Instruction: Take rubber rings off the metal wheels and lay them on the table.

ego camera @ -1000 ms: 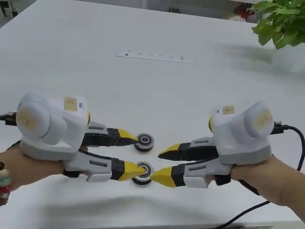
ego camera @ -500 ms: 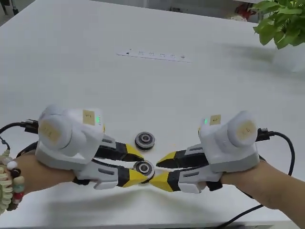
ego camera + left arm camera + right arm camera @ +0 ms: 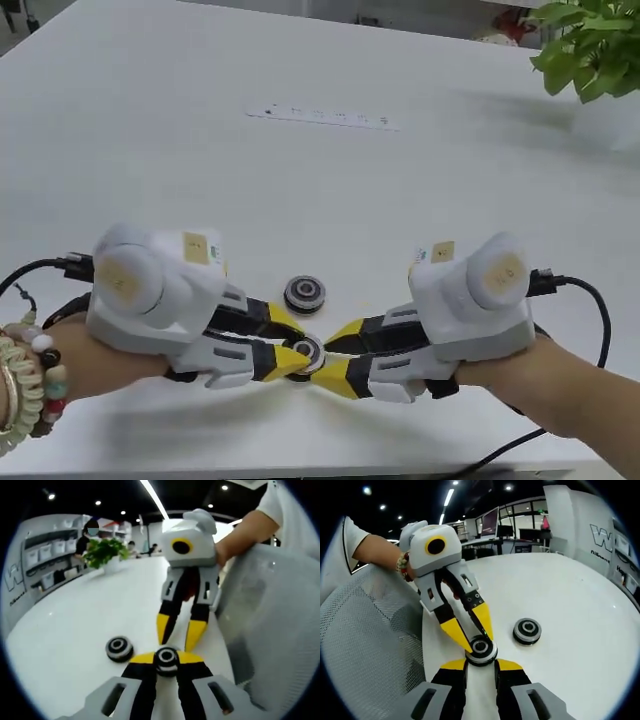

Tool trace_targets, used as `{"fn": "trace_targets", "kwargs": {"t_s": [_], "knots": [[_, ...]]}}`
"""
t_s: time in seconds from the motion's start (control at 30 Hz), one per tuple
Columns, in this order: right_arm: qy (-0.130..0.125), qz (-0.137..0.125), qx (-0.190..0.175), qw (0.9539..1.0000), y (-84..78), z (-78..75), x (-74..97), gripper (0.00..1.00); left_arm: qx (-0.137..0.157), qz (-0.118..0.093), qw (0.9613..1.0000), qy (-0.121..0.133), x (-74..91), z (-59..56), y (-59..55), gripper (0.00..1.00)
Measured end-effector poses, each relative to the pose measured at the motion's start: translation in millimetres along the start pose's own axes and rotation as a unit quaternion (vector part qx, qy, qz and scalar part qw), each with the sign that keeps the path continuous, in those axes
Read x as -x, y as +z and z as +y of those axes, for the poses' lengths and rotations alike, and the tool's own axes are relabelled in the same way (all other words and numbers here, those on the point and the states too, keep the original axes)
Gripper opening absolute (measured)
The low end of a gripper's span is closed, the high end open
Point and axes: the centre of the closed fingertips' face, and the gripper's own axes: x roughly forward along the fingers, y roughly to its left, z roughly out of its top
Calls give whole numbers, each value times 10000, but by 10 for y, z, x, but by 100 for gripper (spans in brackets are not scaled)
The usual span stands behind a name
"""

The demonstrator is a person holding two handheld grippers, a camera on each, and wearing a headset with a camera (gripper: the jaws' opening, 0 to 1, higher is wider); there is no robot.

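A metal wheel with a black rubber ring [image 3: 305, 349] sits between the yellow tips of my left gripper [image 3: 290, 346], which is shut on it near the table's front edge. In the left gripper view the wheel [image 3: 166, 661] is pinched at my tips [image 3: 166, 658]. My right gripper [image 3: 330, 358] faces it from the right, open, its tips at the wheel's far rim [image 3: 481, 649]. A second wheel with its ring [image 3: 304, 294] lies flat on the white table [image 3: 200, 180] just behind.
A white power strip [image 3: 320, 116] lies farther back on the table. A potted plant [image 3: 590, 45] stands at the far right corner. A black cable [image 3: 590, 300] trails from the right gripper, and a grey mesh chair [image 3: 370, 645] is beside the table.
My left gripper's jaws, wide apart a second ago, have come shut on the nearer wheel. Both grippers have drawn closer together, tip to tip.
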Motion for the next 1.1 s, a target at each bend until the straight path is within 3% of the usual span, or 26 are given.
{"fn": "trace_targets", "kwargs": {"t_s": [0.27, 0.37, 0.67, 0.73, 0.77, 0.9, 1.0, 1.07, 1.1], "knots": [[-66, 79, 220, 9997, -19, -7, -8, 17, -61, -2, 10000, 25, -27, -3, 8, 14], [-86, 175, 362, 9992, -55, -25, 4, 10, -61, -10, 10000, 24, -29, -8, 11, 14], [-140, 247, 500, 9983, -56, -43, 18, 4, -59, -26, 10000, 43, -28, -15, 23, 14], [-325, 281, 565, 9975, -57, -115, 37, 0, -48, -24, 10000, 61, -26, -15, 24, 14], [-243, 287, 473, 9982, -61, -87, 32, 0, -43, -23, 10000, 81, -26, -11, 23, 14], [-308, 316, 254, 9987, -61, -112, 32, 0, -52, -16, 9999, 96, -24, -10, 25, 14], [-322, 315, -414, 9981, -71, -126, 39, 0, -54, -16, 9999, 115, -25, -8, 26, 14], [-335, 231, -1078, 9933, -60, -154, 63, 0, -56, -20, 9999, 115, -24, -7, 27, 14], [-298, 160, -1452, 9888, -42, -149, 73, 0, -56, -21, 9999, 113, -23, -8, 27, 14]]}}
